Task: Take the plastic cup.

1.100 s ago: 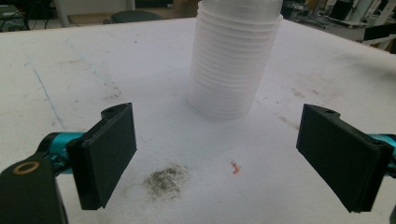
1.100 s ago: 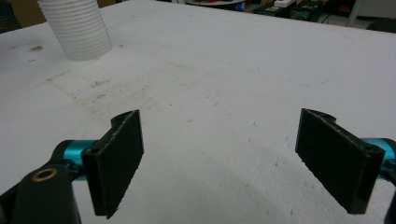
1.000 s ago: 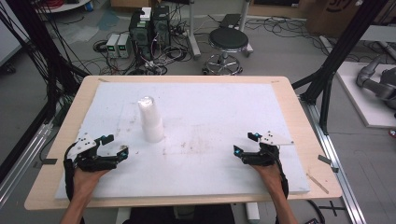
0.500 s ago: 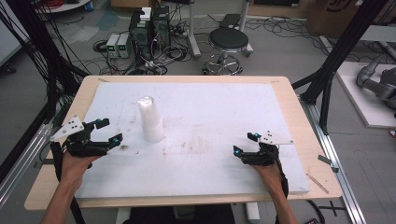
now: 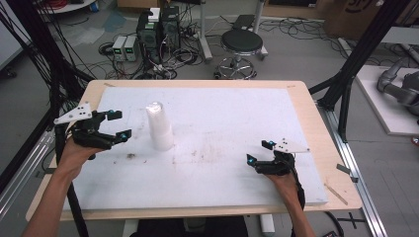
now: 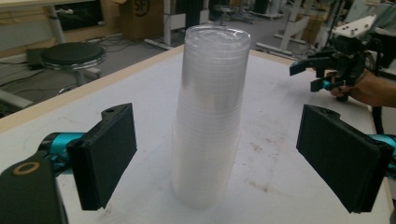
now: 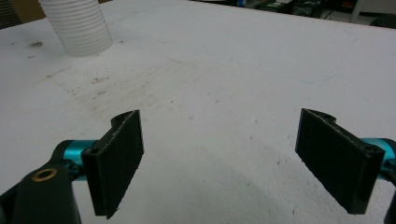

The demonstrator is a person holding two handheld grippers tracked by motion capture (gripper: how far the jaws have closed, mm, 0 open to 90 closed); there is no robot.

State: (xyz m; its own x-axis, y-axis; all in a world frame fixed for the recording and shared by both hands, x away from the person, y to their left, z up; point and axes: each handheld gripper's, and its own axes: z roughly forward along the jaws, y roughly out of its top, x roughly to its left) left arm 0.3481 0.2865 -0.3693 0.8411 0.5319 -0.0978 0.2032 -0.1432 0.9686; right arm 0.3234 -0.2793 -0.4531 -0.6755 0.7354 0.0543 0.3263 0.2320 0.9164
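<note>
While the high view looks down on the white worktop point(image 5: 222, 163), the left gripper point(image 5: 114, 124) hangs just left of the cup stack point(image 5: 158, 126), its fingers spread wide and apart from the stack, holding nothing. The stack stands upright, rim down, on the worktop's left half. The right gripper point(image 5: 257, 151) sits low on the right, well apart from the stack, its fingers also spread and empty.

Seen from the left gripper view, the stack point(image 6: 210, 126) rises between the two black fingers point(image 6: 105, 154), with a clear gap on each side; neither pad touches it. The right gripper point(image 6: 308, 74) shows farther off, held by a hand point(image 6: 369, 88).

Along the right gripper view, the fingers point(image 7: 119, 158) stand wide open over bare worktop point(image 7: 224, 93), gripping nothing; the stack's base point(image 7: 79, 25) sits at the top left.
</note>
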